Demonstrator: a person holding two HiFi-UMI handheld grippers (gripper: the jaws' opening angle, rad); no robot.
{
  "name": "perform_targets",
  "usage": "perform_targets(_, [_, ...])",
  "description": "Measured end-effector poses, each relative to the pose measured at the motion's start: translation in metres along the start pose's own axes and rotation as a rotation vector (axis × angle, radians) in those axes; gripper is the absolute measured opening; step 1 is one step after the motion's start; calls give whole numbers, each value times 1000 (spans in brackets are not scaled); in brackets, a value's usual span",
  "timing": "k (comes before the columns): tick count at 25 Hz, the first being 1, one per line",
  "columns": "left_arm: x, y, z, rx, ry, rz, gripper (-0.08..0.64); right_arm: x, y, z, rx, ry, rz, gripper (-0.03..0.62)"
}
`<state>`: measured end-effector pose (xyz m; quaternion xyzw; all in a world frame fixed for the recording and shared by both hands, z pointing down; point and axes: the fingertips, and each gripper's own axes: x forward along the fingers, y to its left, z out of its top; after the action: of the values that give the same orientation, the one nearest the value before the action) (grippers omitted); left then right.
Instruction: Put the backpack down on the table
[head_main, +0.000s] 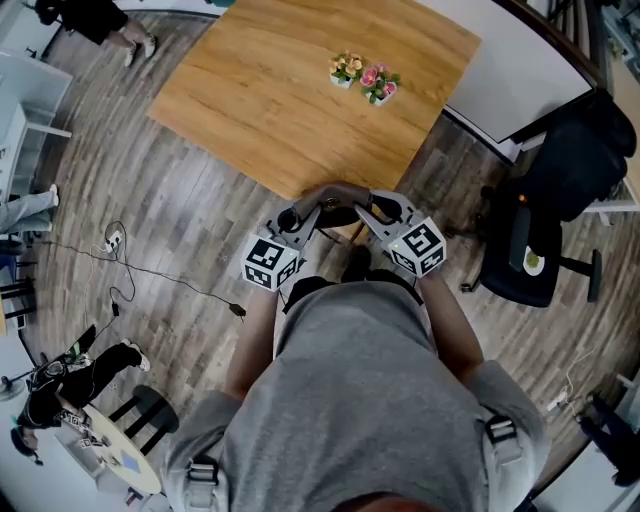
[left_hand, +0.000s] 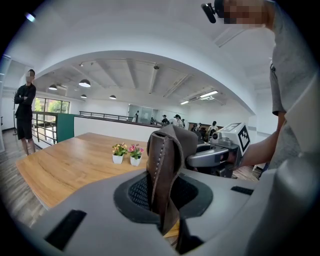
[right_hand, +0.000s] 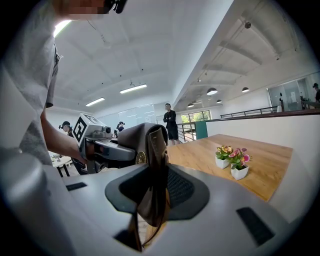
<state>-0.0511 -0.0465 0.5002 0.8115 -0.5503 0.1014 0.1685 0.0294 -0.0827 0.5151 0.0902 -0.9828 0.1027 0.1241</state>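
Observation:
Both grippers hold the backpack's brown leather handle in front of my chest, just short of the wooden table's near corner. My left gripper is shut on the handle's left part; its marker cube shows at lower left. My right gripper is shut on the handle's right part, which carries a round brass stud. A dark piece of the bag hangs below; the rest is hidden by the grippers and my body. Each gripper view shows the other gripper: the right gripper and the left gripper.
Two small white pots of flowers stand on the table's far side. A black office chair is at the right beside a white table. A cable lies on the floor at left. A person stands beyond the table.

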Motion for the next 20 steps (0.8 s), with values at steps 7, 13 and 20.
perform_targets(7, [12, 8, 2, 1, 4, 14, 60, 6, -14, -1, 16, 2, -4, 95])
perform_targets(13, [13, 22, 3, -9, -1, 28, 61, 19, -17, 3, 13, 10, 6, 95])
perform_targets(20, [33, 41, 8, -3, -2, -11, 61, 31, -36, 5, 4, 21, -38, 95])
